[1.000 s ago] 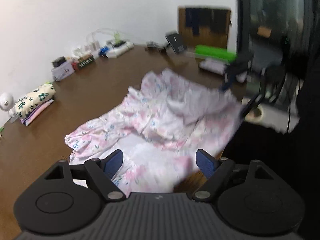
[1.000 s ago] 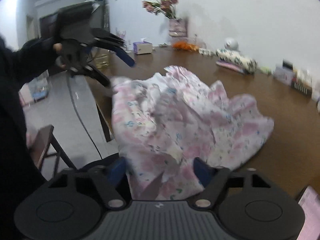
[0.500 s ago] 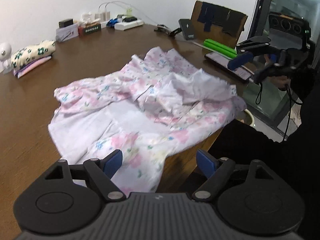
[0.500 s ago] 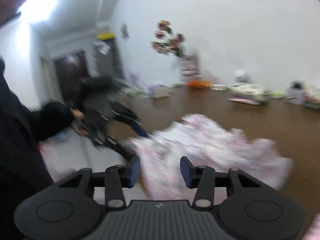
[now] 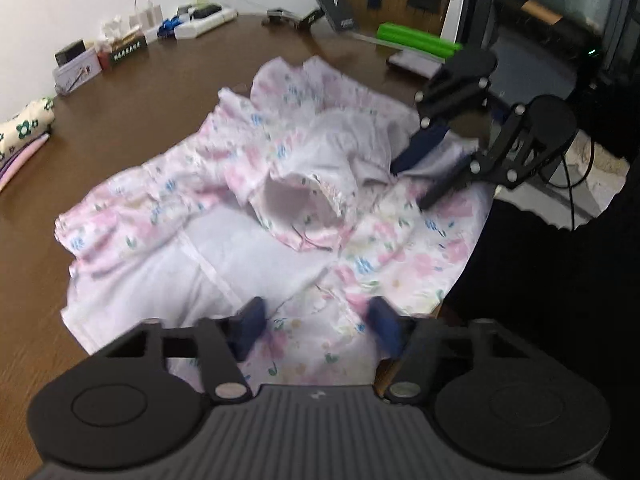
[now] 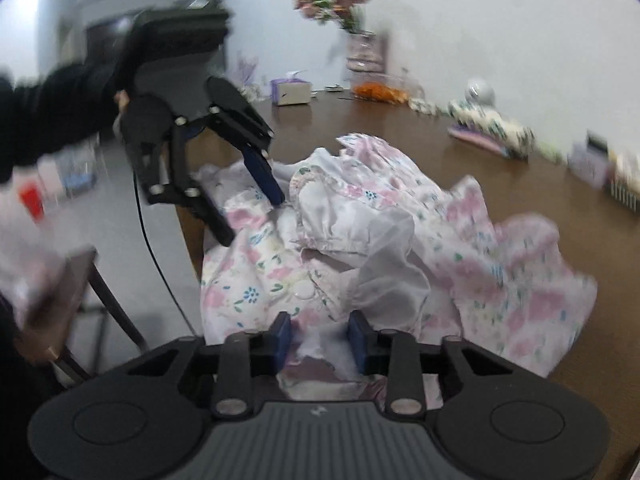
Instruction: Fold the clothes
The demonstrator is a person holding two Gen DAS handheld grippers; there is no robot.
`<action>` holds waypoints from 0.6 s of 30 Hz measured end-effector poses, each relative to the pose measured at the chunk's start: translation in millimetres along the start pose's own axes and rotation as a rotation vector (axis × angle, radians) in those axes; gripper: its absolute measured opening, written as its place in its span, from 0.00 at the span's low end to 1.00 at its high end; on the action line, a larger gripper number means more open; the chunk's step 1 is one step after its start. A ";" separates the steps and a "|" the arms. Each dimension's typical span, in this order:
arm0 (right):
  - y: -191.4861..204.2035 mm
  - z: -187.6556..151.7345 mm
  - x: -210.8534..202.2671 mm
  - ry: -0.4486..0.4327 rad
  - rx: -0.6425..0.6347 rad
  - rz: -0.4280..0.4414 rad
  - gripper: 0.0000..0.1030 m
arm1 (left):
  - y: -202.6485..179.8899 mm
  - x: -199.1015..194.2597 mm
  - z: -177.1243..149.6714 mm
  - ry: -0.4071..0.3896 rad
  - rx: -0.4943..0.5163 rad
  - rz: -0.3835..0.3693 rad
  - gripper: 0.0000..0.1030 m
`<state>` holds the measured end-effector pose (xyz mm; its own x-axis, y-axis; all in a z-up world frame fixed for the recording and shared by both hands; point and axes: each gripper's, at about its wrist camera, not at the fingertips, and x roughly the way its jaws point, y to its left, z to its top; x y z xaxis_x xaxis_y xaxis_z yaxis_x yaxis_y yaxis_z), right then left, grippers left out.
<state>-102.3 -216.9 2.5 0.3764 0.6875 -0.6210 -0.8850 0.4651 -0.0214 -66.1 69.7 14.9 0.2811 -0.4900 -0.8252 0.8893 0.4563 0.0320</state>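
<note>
— Two grips closing at once; what's the risk?
— Ahead of me the floral garment (image 5: 256, 208) sprawls over the table (image 5: 132, 108) edge. My left gripper (image 5: 316, 322) and right gripper (image 6: 320, 338) are closing over bunched cloth; each may snag extra layers.

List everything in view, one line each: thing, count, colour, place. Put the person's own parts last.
floral garment: one, pink and white, crumpled at the table's near edge
table: one, dark brown
folded clothes: one small stack, floral and pink, far side by the wall
flower vase: one, pink blooms, far end
tissue box: one, purple-white
green rolls: green, far edge
left gripper: black, jaws closing over fabric
right gripper: black, jaws closing over fabric
sleeve: black
</note>
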 end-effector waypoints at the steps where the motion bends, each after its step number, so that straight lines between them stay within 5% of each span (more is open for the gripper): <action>1: 0.9 3.3 0.7 0.002 -0.018 0.004 0.04 | -1.7 -1.0 -1.9 -0.010 0.006 0.005 0.26; 2: 1.0 6.9 0.9 -0.001 -0.037 0.002 0.03 | -2.3 -4.6 -1.9 -0.029 0.006 0.020 0.10; 6: -9.9 20.0 -15.4 -0.088 -0.032 -0.038 0.02 | 0.6 -22.9 2.4 -0.123 -0.018 0.098 0.10; 10: -19.7 22.0 -5.9 -0.070 -0.034 -0.110 0.06 | 6.1 -6.5 3.8 -0.100 -0.034 0.139 0.15; 12: -12.9 15.1 8.7 -0.016 -0.080 -0.116 0.14 | 2.5 2.7 -0.7 -0.066 -0.017 0.141 0.39; 18: -5.9 9.4 -32.6 -0.085 -0.056 -0.118 0.28 | 15.1 -50.4 -42.5 -0.134 -0.144 0.218 0.70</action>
<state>-106.8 -236.8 30.3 0.4981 0.6762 -0.5428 -0.8465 0.5150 -0.1352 -82.2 132.8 33.0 0.5138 -0.4580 -0.7254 0.7447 0.6579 0.1120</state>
